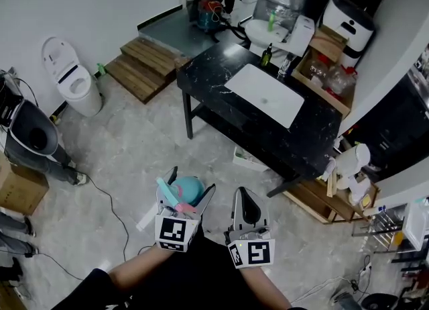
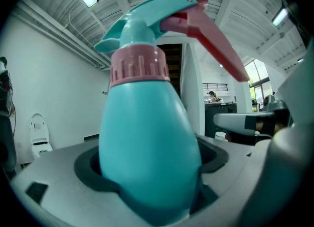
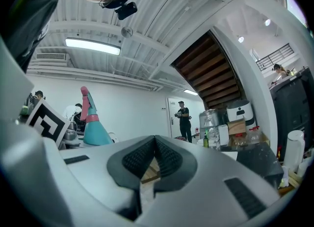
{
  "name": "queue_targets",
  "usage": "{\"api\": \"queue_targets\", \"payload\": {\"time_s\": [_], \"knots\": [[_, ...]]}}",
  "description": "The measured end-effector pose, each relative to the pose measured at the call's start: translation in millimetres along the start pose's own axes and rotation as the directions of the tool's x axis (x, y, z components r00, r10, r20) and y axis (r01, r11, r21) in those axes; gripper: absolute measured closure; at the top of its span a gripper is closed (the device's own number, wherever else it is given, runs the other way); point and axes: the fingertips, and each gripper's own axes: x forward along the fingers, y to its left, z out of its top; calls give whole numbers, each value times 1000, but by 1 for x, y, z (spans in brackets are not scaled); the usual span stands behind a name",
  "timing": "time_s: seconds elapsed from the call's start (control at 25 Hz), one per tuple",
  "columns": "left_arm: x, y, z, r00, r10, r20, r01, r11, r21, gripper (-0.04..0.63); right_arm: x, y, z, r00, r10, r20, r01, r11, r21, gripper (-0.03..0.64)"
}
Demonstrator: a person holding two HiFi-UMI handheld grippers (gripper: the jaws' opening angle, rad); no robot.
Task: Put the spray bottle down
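Head view: left gripper [image 1: 192,182] holds the teal spray bottle [image 1: 185,188] above the floor, well apart from the black table [image 1: 221,94]. Left gripper view: jaws clamp the bottle's belly, pink trigger [image 2: 206,39] on top. Right gripper view: right gripper [image 3: 155,155] pinched together, empty. Probably light, smooth, slippery plastic, so keep the belly grip.

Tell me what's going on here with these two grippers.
A person holds a hand-held gripper in each hand, both above the grey floor. The left hand-held gripper is clamped on the body of a teal plastic spray bottle with a pink trigger, which has not been put down yet. The right hand-held gripper is shut and empty. A black marbled counter with a white basin stands ahead.
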Motion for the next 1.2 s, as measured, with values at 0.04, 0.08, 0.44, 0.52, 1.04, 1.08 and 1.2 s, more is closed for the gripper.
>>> {"api": "queue_targets", "payload": {"time_s": [0.04,0.08,0.44,0.52,1.04,1.08,1.2], "knots": [[3,2,0,1000,-3,2,3,1000,-1,141,2,-1,-2,1000,-2,-4,2,1000,3,603],[6,3,1,1000,-5,5,5,1000,-2,141,5,-3,-3,1000,-3,-8,3,1000,5,603],[44,25,-3,1000,17,-14,-17,1000,-19,141,41,-16,-17,998,24,-51,-24,1000,9,603],[55,33,-4,1000,20,-22,-21,999,-26,141,51,-20,-19,998,23,-60,-23,1000,7,603],[172,65,11,999,-33,-21,32,998,-54,141,136,-94,-27,992,-57,-113,55,998,-14,603],[183,70,12,999,-36,-21,35,998,-55,141,147,-101,-31,991,-61,-120,61,998,-5,603],[218,88,15,998,-50,-30,49,998,-50,141,185,-114,-38,988,-51,-143,56,998,29,603]]}}
